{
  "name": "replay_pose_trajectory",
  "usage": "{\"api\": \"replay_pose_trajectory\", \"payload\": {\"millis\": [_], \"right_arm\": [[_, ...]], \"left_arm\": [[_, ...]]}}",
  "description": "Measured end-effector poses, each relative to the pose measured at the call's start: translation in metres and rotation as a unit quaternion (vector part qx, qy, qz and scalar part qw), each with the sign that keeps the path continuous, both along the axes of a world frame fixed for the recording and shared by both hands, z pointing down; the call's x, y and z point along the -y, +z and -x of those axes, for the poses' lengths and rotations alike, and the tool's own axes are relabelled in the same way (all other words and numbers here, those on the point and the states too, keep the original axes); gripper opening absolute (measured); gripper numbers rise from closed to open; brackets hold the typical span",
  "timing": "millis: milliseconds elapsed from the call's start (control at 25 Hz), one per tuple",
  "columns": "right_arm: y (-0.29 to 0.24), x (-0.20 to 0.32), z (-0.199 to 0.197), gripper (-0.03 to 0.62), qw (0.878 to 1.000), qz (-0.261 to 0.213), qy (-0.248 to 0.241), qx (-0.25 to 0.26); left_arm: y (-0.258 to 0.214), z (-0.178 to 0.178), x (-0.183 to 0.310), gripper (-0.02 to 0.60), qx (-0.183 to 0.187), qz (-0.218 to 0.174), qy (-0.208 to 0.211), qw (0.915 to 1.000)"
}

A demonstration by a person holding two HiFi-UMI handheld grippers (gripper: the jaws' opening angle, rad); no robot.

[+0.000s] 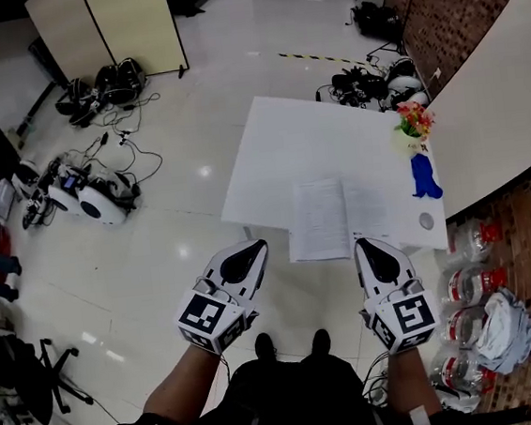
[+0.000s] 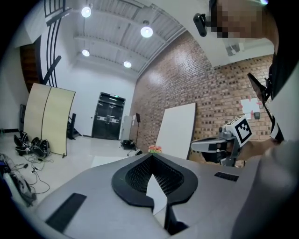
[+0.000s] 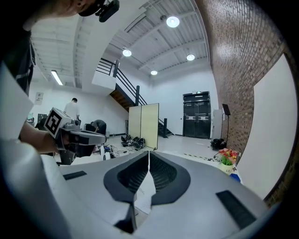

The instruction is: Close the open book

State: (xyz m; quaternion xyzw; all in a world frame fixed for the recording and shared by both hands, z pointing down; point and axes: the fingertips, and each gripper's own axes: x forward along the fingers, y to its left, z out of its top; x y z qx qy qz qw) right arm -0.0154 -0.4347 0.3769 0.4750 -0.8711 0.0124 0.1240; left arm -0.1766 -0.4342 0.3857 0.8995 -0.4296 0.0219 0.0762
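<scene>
The left gripper (image 2: 150, 158) had its jaws pressed together at the tips with nothing between them, and the right gripper (image 3: 148, 154) was likewise pressed together and empty. Both were held level just short of the near edge of the white table (image 1: 278, 149), one at each side of the open book (image 1: 330, 217), which lay flat at that near edge. Neither gripper touched it. The step in hand was judged to be the approach. The next move would call for one tip to get under the outer edge of one half and swing it over onto the other. The spine line and the print were too small to make out. In both gripper views the jaws hid the book almost wholly.
</scene>
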Motion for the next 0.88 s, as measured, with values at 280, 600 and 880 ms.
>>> {"api": "replay_pose_trajectory", "payload": {"millis": [280,600,880], "right_arm": [[0.039,0.028,0.000,0.003,0.996,0.021,-0.060,-0.059],[0.173,0.037,0.041,0.160,0.958,0.071,-0.143,-0.239],[0.262,0.035,0.070,0.169,0.923,0.081,-0.171,-0.336]], "left_arm": [[0.032,-0.017,0.017,-0.003,0.052,0.008,-0.042,0.9978],[0.134,-0.002,0.030,-0.003,0.060,0.102,-0.070,0.9905],[0.212,-0.010,0.034,-0.003,0.103,0.139,-0.050,0.9836]]}}
